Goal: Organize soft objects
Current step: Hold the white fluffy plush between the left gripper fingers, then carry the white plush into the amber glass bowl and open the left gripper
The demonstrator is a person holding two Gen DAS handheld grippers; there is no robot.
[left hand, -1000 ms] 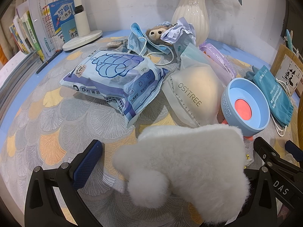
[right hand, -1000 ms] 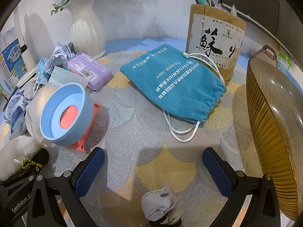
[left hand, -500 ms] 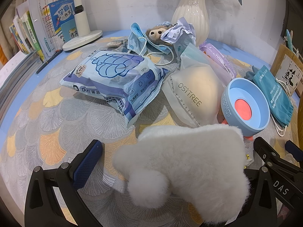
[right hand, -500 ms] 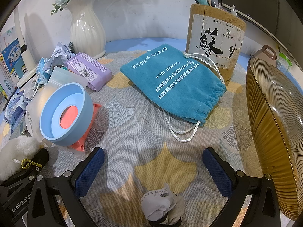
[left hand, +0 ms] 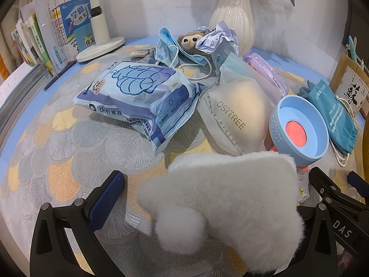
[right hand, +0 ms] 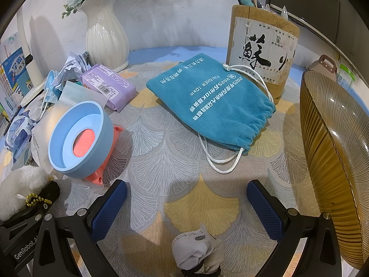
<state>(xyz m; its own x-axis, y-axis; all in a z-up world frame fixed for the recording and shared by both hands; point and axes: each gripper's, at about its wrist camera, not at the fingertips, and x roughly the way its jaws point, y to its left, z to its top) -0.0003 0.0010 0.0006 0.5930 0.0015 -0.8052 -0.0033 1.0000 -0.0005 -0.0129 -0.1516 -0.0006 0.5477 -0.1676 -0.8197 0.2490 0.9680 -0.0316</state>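
In the left wrist view a white fluffy plush toy (left hand: pixel 233 210) lies between the wide-apart fingers of my left gripper (left hand: pixel 207 198); the right finger is hidden behind it. The left gripper is open. The plush also shows at the left edge of the right wrist view (right hand: pixel 20 189). My right gripper (right hand: pixel 186 198) is open and empty above the mat. A teal drawstring pouch (right hand: pixel 214 106) lies ahead of it. A rolled grey-white cloth (right hand: pixel 198 254) sits low between its fingers. A small brown plush (left hand: pixel 191 40) lies among face masks near the vase.
A blue Thermos cup sleeve (right hand: pixel 78 136) lies left. A tissue pack (left hand: pixel 140 99), an Ositree pouch (left hand: pixel 237 117) and a purple pack (right hand: pixel 108 87) crowd the middle. A white vase (right hand: pixel 106 37), a bamboo pen holder (right hand: pixel 263 53) and books (left hand: pixel 46 37) stand behind. An amber glass bowl (right hand: pixel 334 161) is right.
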